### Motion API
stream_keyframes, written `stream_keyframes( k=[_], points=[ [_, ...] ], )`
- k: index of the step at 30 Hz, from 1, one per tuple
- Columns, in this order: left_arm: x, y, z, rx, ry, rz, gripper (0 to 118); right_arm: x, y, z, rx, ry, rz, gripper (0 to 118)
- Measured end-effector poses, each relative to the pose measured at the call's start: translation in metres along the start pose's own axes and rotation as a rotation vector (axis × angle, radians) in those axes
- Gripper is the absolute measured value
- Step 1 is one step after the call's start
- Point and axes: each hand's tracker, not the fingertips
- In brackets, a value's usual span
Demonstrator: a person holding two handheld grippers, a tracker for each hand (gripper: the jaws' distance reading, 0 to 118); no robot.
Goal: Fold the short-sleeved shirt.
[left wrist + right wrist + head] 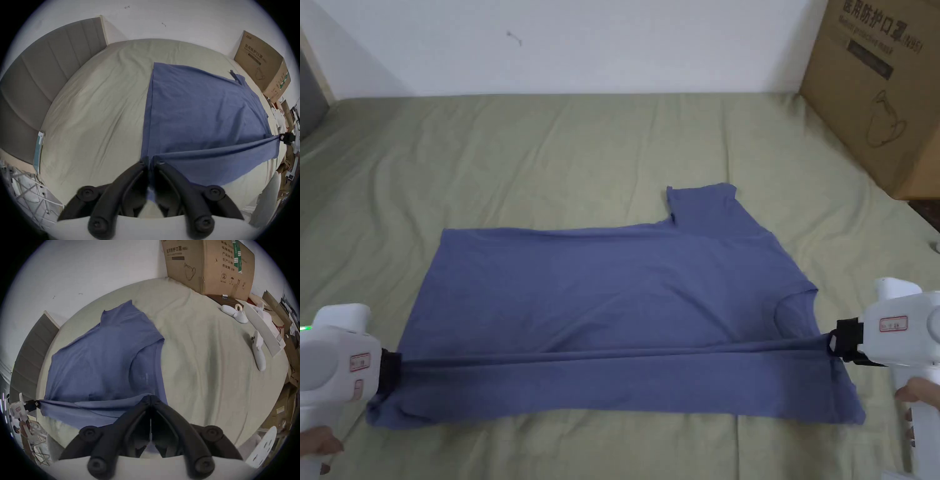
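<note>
Blue shirt lying on the bed; left claw and right claw each pinch its near edge, stretched taut between them.

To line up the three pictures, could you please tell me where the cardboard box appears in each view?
Head view: cardboard box at the top right corner, at the bed's far right.
Left gripper view: upper right, beyond the blue shirt.
Right gripper view: top, right of centre.
Shared landmark: the shirt's far sleeve points toward it.
</note>
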Motion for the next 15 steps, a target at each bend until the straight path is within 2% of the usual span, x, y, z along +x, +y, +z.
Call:
stream_keyframes(
  k=[1,2,3,4,7,8,9,10,11,12,15],
  points=[
    [0.002,0.001,0.001,-0.004,0.033,-0.004,42,-0.002,0.001,-0.001,-0.005,-0.037,0.013,22],
    [0.002,0.001,0.002,0.0,0.049,-0.008,86,-0.004,0.001,0.0,-0.004,-0.074,0.031,52],
    [0.0,-0.002,0.007,0.016,0.052,0.0,107,-0.005,0.0,0.004,0.003,-0.062,0.034,67],
    [-0.001,-0.005,0.015,0.051,0.046,0.009,113,-0.005,-0.002,0.01,0.017,-0.047,0.034,68],
    [-0.008,-0.014,0.035,0.059,0.018,0.024,108,-0.008,-0.012,0.031,0.048,-0.02,0.03,67],
    [-0.01,-0.02,0.042,0.059,-0.005,0.035,91,-0.009,-0.017,0.037,0.071,0.003,0.045,54],
    [-0.01,-0.029,0.048,0.079,-0.041,0.051,59,-0.01,-0.023,0.042,0.085,0.007,0.054,25],
    [-0.011,-0.037,0.051,0.072,-0.059,0.046,14,-0.013,-0.031,0.046,0.083,0.009,0.071,0],
    [-0.01,-0.044,0.049,0.06,-0.059,0.048,0,-0.016,-0.041,0.049,0.091,0.004,0.102,0],
    [-0.007,-0.057,0.049,0.05,-0.032,0.062,0,-0.02,-0.05,0.051,0.068,0.018,0.088,0],
    [-0.006,-0.076,0.045,0.041,-0.057,0.058,0,-0.031,-0.073,0.044,0.015,0.005,0.151,0]
  ],
)
